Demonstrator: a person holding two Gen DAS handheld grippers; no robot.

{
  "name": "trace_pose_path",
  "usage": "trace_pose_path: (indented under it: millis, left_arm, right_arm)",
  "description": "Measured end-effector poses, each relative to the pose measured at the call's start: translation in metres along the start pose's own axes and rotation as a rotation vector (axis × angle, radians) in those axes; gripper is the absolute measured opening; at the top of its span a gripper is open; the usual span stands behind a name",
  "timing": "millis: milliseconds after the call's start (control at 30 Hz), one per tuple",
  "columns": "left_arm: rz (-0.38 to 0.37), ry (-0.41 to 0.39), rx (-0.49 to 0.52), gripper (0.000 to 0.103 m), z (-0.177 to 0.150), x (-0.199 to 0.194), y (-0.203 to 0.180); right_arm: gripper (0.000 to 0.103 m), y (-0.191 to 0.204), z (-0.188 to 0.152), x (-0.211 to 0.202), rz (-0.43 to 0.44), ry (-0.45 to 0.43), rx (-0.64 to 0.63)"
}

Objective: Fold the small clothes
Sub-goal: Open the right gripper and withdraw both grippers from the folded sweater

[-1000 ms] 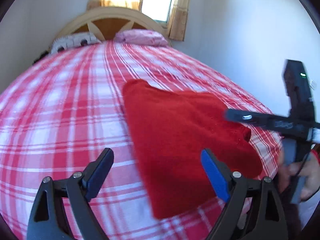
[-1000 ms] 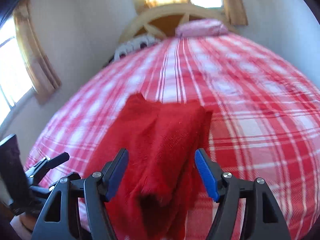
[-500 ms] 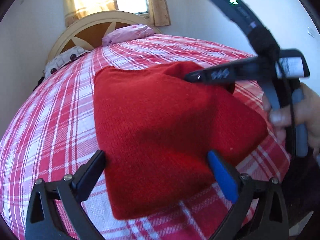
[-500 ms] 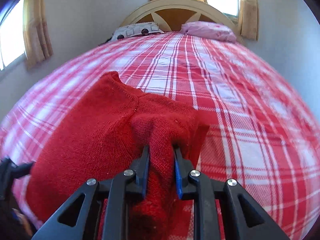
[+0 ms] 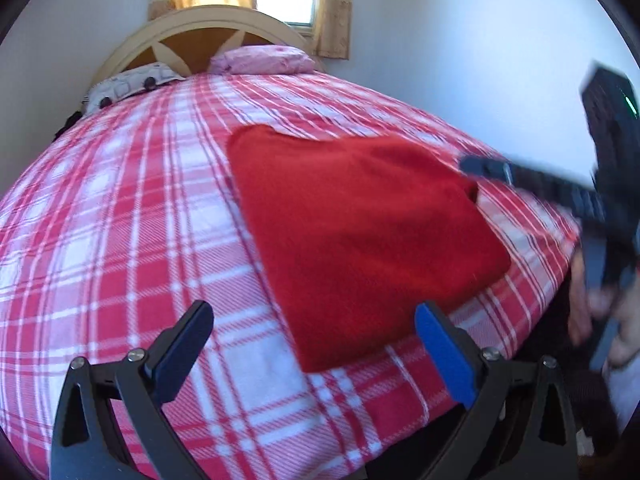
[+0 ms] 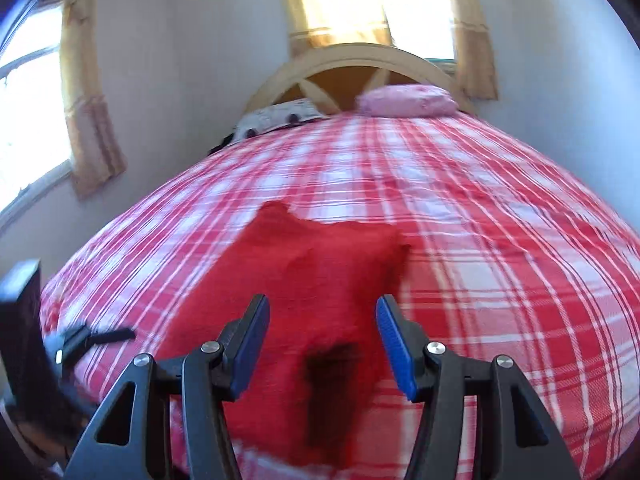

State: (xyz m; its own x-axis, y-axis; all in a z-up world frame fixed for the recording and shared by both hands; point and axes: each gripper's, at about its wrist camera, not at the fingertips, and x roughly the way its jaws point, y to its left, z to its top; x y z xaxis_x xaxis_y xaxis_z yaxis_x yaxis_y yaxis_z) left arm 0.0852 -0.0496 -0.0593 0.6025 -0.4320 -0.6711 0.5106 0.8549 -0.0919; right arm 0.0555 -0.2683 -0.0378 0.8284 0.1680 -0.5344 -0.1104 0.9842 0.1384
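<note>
Plaid bed [image 5: 120,216]: sweater [image 5: 360,232] flat, long axis running away; right gripper [image 6: 320,340] nearer, just opening, empty; left gripper [image 5: 312,348] wide, empty.

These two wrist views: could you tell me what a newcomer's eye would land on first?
First, the red knitted garment, folded flat near the foot of the bed, vivid against the red-and-white plaid bedspread. Next, the black grippers with blue pads in the foreground: the left gripper stands wide open and empty, the right gripper open over the garment. Behind, sunlit curtains glow above the arched headboard.
</note>
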Motion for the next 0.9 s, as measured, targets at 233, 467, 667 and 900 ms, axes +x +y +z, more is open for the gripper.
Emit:
trace_pose_path:
  millis: [233, 467, 667, 900]
  left_arm:
    - [0.159, 0.026, -0.03, 0.103, 0.017, 0.01, 0.015]
    - [0.211, 0.046, -0.052, 0.103, 0.024, 0.02, 0.027]
    - [0.216, 0.031, -0.068, 0.103, 0.04, 0.015, 0.032]
    - [0.183, 0.041, -0.105, 0.103, 0.07, 0.039, 0.036]
  right_arm:
    - [0.056, -0.002, -0.045, 0.025, -0.053, 0.179, -0.027]
    - [0.057, -0.034, -0.05, -0.009, 0.024, 0.116, 0.152]
    - [0.072, -0.052, -0.015, -0.028, 0.085, -0.025, 0.269]
    - [0.073, -0.055, 0.012, 0.011, 0.089, 0.007, 0.373]
